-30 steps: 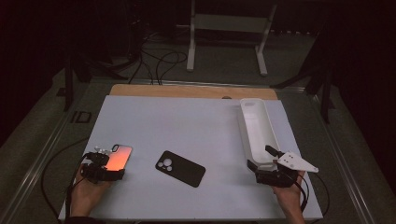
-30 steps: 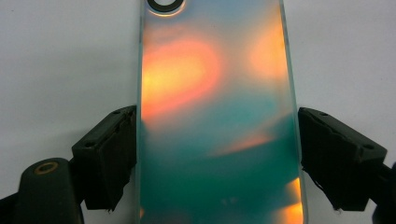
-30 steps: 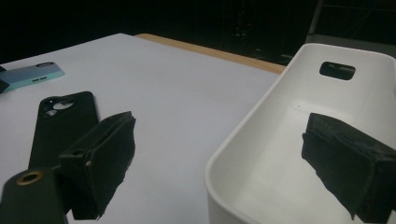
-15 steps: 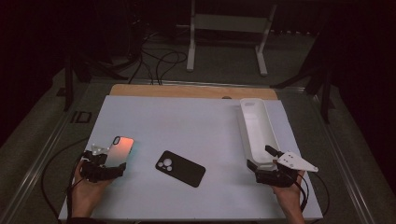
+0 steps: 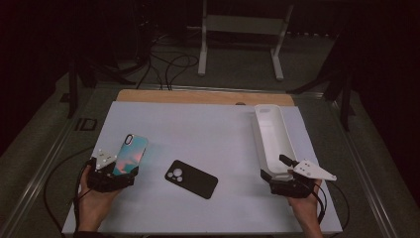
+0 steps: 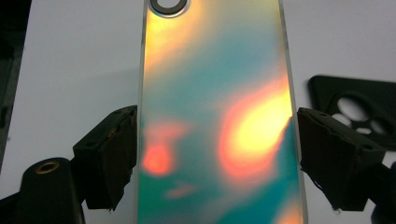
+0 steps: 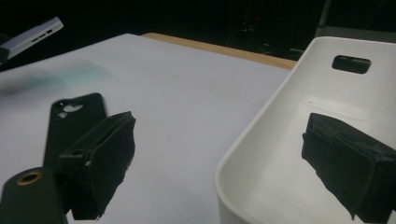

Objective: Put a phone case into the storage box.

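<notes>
Left hand-held gripper (image 5: 120, 174) clamped across iridescent phone (image 5: 130, 154), tilted off surface (image 5: 213, 129) at 8 o'clock for carrying; right hand-held gripper (image 5: 280, 177) wide, steadying white tray (image 5: 273, 136) rim.

Along your right gripper (image 7: 219, 158) you look between two black jaws standing wide apart, with nothing pressed between them. The near corner of the white bin (image 7: 289, 154) sits in that gap — its rim curves up between the pads, and one jaw hangs over its inside. A slot (image 7: 351, 64) pierces the far wall. Off to the side, the black phone case (image 7: 70, 126) lies flat on the white table (image 7: 187, 93). A phone (image 7: 32, 36) is held tilted above it.
</notes>
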The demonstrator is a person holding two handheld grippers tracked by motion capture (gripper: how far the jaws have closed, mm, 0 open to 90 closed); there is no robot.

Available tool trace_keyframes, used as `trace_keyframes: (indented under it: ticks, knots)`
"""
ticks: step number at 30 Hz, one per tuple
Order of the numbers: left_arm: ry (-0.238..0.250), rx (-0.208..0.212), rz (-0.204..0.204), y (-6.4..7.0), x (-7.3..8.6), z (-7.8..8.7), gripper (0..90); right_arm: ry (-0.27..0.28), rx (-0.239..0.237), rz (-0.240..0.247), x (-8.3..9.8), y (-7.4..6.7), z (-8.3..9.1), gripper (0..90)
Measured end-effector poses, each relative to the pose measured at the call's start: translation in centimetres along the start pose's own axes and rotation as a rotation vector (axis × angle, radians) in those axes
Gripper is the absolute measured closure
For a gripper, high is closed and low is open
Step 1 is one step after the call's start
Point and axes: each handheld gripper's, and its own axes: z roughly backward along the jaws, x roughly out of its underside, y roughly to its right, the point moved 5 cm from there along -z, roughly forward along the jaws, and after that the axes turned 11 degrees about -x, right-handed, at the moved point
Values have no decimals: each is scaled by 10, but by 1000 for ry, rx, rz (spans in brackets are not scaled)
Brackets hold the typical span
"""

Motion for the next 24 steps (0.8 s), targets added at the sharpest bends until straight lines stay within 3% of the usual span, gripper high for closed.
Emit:
trace_keyframes:
  ticks: [10,24]
  knots:
    - [116,17,-49,20,-22,7,170,1,-45,-19,-9,-3,-3,93]
    - [173,82,-103,54,-39,9,170,-10,-131,-57,-20,-12,-25,92]
